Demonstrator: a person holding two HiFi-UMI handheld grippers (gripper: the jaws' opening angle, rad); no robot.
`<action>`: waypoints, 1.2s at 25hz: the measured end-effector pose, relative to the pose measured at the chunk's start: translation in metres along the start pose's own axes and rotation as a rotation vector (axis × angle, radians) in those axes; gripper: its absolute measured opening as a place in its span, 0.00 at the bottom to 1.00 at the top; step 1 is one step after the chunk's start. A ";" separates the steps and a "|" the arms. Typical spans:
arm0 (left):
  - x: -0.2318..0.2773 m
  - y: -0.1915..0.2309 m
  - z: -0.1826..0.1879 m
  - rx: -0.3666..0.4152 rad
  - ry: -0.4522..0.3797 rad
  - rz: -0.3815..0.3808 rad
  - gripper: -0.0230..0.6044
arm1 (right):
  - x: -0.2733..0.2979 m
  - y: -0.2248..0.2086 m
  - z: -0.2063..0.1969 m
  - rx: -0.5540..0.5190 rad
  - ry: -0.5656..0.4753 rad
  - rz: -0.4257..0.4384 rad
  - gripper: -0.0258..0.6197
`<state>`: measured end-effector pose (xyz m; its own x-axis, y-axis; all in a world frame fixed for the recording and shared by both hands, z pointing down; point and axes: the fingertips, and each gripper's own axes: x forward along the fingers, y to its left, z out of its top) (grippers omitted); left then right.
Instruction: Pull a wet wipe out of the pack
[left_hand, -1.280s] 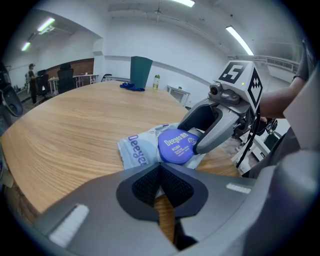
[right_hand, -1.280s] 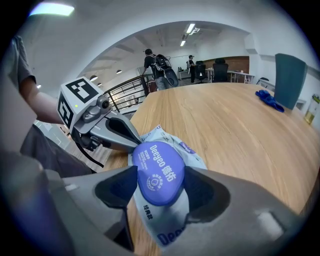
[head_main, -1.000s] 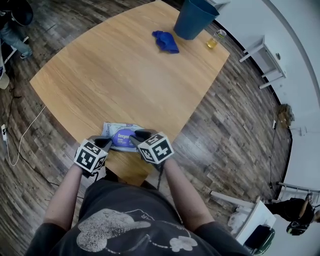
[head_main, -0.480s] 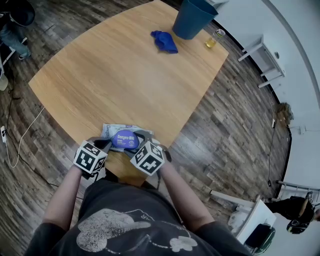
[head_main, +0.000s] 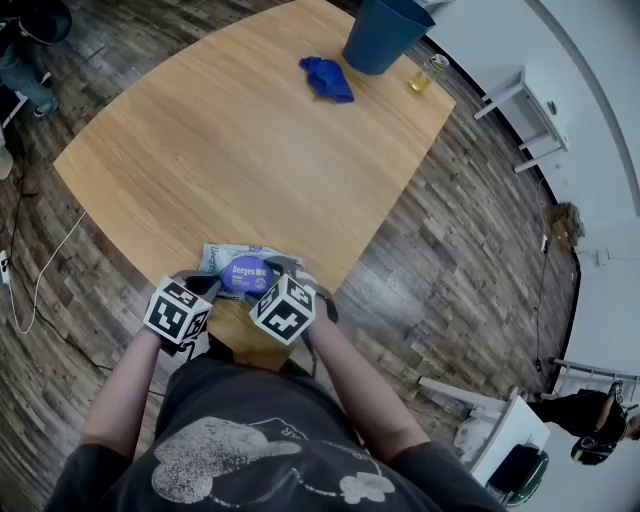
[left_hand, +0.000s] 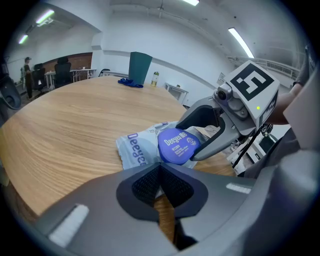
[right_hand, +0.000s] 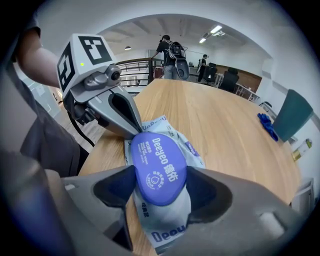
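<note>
Right gripper (right_hand: 159, 186): jaws spread wide and straddling the lid (right_hand: 157, 167). They just swung open, then came in a touch. Pads sit right at the lid's two long sides; can't tell if they press.

Left gripper (left_hand: 160, 182): jaws pressed together, pinching the near edge of the pack (right_hand: 165, 222). A pale sliver of film runs into the seam between the pads.

Lid: violet-blue oval, smooth plastic. White print reads "Deeyeo" plus two Chinese characters, with a small round logo beneath. Finer print too small to read.

Pack: pale blue-grey soft film, crinkled, crimped ends. "Deeyeo" again in dark blue along the wrapper.

Both grippers: grey moulded shells, dark ribbed pads, each with a black-and-white marker cube.

The pack lies flat at the near edge of the table (head_main: 220, 140), between the two grippers, just in front of the person. Table is light wood grain with rounded corners.

Far corner, well apart from the pack: dark blue bin (head_main: 382, 35), crumpled blue cloth (head_main: 327, 78) beside it, and a small clear bottle (head_main: 426, 75) of yellow liquid.
</note>
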<state>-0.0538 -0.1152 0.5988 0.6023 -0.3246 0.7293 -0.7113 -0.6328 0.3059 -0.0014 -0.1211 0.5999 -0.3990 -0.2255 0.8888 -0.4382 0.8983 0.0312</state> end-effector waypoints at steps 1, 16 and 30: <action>0.000 0.000 0.000 0.001 -0.002 0.000 0.06 | 0.000 0.000 0.000 0.007 -0.001 0.009 0.51; 0.001 0.001 0.001 0.001 -0.007 0.006 0.06 | -0.008 -0.009 0.004 0.159 -0.049 0.173 0.51; -0.001 -0.001 0.001 0.047 -0.043 0.038 0.06 | -0.042 -0.023 0.020 0.109 -0.153 -0.067 0.49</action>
<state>-0.0530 -0.1148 0.5970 0.5914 -0.3783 0.7122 -0.7167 -0.6514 0.2492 0.0092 -0.1404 0.5526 -0.4801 -0.3455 0.8063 -0.5489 0.8353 0.0311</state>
